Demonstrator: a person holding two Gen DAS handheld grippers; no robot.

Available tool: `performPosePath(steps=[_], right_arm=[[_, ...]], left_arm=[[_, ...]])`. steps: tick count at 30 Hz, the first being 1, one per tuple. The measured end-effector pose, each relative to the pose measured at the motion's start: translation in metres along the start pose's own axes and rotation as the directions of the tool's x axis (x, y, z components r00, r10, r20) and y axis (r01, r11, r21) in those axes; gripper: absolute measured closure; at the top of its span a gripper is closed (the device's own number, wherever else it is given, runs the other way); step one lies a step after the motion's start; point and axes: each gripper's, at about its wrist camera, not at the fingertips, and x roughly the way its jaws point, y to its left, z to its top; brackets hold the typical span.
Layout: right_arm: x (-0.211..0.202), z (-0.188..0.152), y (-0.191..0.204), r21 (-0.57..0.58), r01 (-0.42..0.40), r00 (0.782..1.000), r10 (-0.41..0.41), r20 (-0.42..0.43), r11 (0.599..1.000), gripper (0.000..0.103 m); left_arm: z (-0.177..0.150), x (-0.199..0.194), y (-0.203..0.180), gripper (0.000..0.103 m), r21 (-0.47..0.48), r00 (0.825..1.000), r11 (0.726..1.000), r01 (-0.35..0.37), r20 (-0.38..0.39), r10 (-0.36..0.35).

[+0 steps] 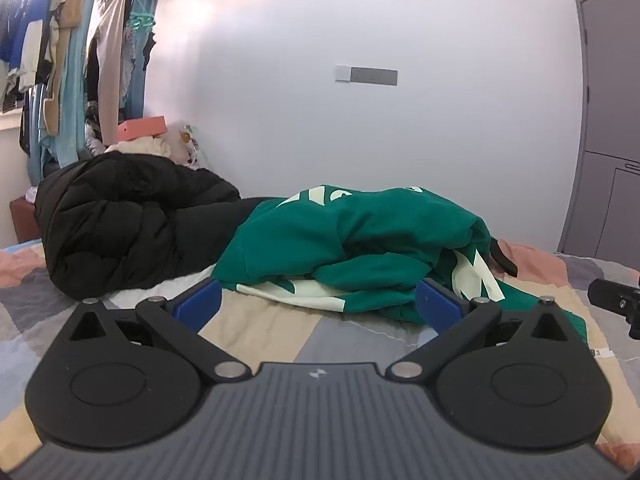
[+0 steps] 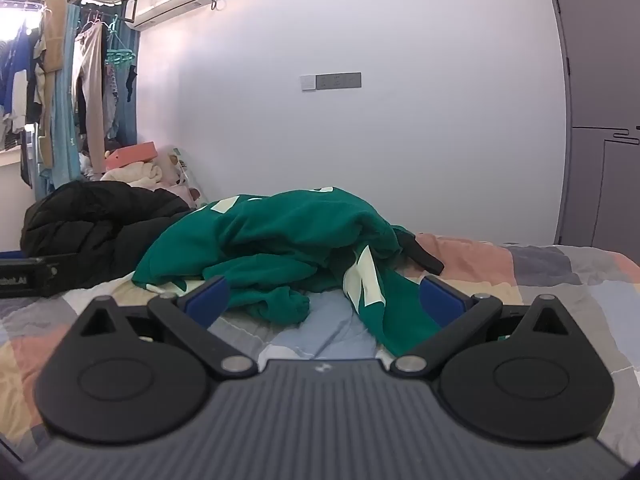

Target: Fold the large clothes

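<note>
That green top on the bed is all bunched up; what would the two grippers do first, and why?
Probably move forward and pinch an edge each to spread it flat. The green top lies crumpled on the patchwork bedspread, and the left gripper and right gripper are both open, holding nothing.

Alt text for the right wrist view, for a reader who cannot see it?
A crumpled green sweatshirt lies on a patchwork bedspread, just ahead of the open, empty right gripper. A black puffer jacket sits behind it at left.

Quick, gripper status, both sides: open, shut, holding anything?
Left gripper: open, holding nothing; green sweatshirt lies just ahead.
Right gripper: open, holding nothing; sweatshirt cloth between its fingers, not pinched.
</note>
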Motion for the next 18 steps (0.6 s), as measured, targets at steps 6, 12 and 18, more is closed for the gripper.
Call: performPosePath(steps=[6, 12, 18], right_arm=[[-0.001, -0.002, 0.000, 0.004, -0.004, 1.000, 0.004, 0.008, 1.000, 0.000], [-0.006, -0.004, 0.001, -0.002, 0.005, 1.000, -0.005, 0.020, 1.000, 0.000], [-0.012, -0.005, 0.002, -0.010, -0.002, 1.000, 0.003, 0.027, 1.000, 0.000]], left_arm=[[0.003, -0.008, 0.001, 0.000, -0.025, 1.000, 1.000, -0.002, 0.019, 0.003], [0.000, -0.017, -0.004, 0.000, -0.005, 0.999, 1.000, -0.015, 0.037, 0.015], [-0.001, -0.017, -0.007, 0.000, -0.006, 1.000, 1.000, -0.019, 0.025, 0.019]])
